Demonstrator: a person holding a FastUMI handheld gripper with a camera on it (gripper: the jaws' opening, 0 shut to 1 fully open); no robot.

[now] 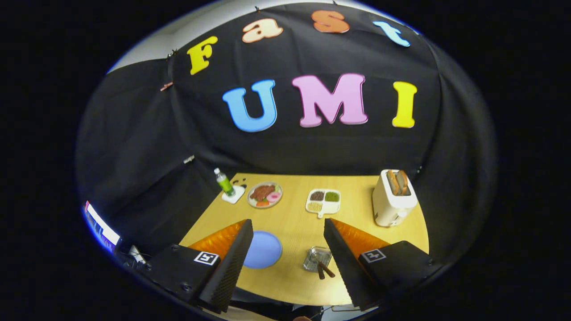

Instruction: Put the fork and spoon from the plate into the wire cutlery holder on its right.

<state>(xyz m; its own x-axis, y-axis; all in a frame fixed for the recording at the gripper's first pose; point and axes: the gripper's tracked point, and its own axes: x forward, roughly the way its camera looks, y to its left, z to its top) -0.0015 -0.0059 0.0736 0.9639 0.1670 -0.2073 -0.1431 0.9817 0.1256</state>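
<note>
While the blue plate [263, 249] is lying bare on the wooden table [294, 223], the wire cutlery holder [316, 259] is standing just to the right of it, with two brown-handled utensils [324, 269] leaning out of its top toward the near edge; which is the fork and which the spoon cannot be told at this size. The gripper [287, 232] is hovering high above the table with its fingers spread wide and gripping nothing, one finger overlapping the plate's left rim in the view and the other rising just right of the holder. Each finger's mount is carrying a small square black-and-white marker, too small to read. Beyond the plate, toward the black cloth wall, a round dish of toy food [264, 195] is sitting, and left of that dish a green bottle [224, 182] is standing on a white coaster [233, 195]; the bottle's label is not legible. Right of the dish, beyond the holder, a white divided tray [323, 202] is holding brown, green and tan fillings. Farther right of the holder a cream toaster [392, 198] is standing with two slices of toast sticking up from its slots.
</note>
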